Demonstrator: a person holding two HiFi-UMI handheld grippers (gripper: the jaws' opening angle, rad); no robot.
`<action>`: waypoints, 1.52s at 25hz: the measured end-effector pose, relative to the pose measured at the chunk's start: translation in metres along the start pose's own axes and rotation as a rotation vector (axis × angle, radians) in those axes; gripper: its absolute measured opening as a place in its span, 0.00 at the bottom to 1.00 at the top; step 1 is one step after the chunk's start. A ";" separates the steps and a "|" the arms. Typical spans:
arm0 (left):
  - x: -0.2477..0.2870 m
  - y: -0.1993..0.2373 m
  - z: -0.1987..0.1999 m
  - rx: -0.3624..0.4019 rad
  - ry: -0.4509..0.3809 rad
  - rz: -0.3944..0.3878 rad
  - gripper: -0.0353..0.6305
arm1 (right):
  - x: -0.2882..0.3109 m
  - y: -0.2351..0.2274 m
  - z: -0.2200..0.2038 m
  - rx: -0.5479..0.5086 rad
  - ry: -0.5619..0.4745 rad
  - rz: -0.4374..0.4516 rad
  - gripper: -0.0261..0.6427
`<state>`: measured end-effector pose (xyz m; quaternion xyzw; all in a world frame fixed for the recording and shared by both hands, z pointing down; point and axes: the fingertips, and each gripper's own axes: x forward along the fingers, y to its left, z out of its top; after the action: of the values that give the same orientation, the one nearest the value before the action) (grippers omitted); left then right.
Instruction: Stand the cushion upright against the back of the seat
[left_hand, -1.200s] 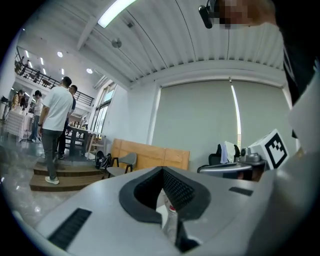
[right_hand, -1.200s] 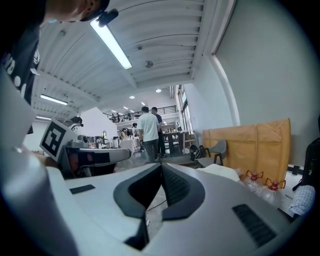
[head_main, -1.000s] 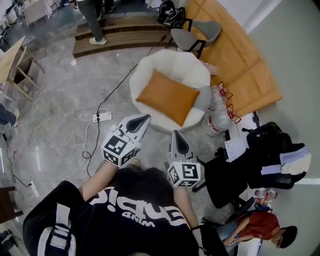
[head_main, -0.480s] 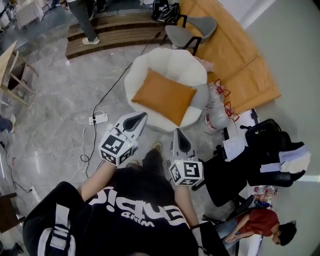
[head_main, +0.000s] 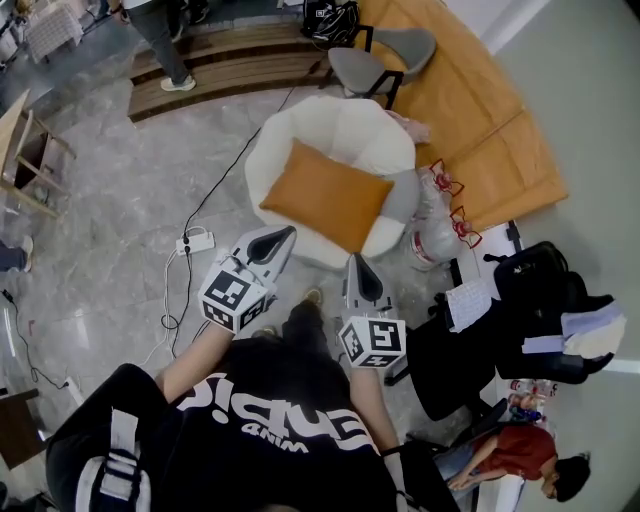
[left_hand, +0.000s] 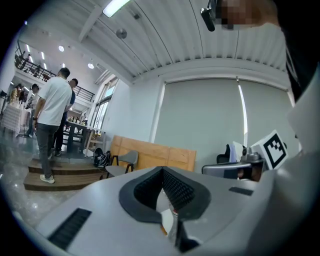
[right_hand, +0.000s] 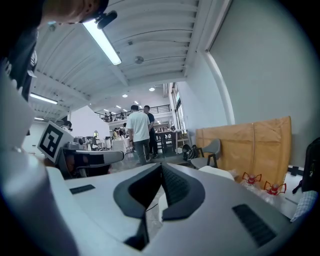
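Observation:
An orange cushion (head_main: 326, 195) lies flat on the seat of a round white armchair (head_main: 345, 130) in the head view. My left gripper (head_main: 283, 235) is shut and empty, its tip just short of the chair's near left edge. My right gripper (head_main: 357, 265) is also shut with nothing held, close to the chair's front rim. In the left gripper view the left gripper (left_hand: 163, 172) has its pads together. The right gripper (right_hand: 161, 168) in its own view looks over the white chair (right_hand: 215, 172). The cushion is mostly hidden in both gripper views.
A grey chair (head_main: 375, 60) and wooden panels (head_main: 480, 110) stand behind the armchair. Bottles (head_main: 432, 230) and a black bag (head_main: 540, 290) crowd the right. A power strip (head_main: 195, 241) with cables lies on the floor at left. People stand by the wooden steps (head_main: 230, 65).
Both grippers have moved toward the armchair, which now sits closer in the head view. Both stayed shut.

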<state>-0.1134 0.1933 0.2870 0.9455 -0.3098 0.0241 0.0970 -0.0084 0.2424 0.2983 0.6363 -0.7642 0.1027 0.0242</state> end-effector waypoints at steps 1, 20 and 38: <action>0.008 0.000 0.000 -0.002 0.003 -0.004 0.07 | 0.004 -0.006 0.002 0.004 0.000 0.000 0.07; 0.197 0.022 0.023 0.001 0.024 0.017 0.07 | 0.106 -0.163 0.025 0.054 0.010 0.037 0.07; 0.250 0.100 0.015 -0.046 0.071 0.102 0.07 | 0.200 -0.185 0.017 0.051 0.091 0.108 0.07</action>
<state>0.0293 -0.0336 0.3154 0.9245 -0.3546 0.0553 0.1282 0.1358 0.0148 0.3388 0.5893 -0.7926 0.1519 0.0372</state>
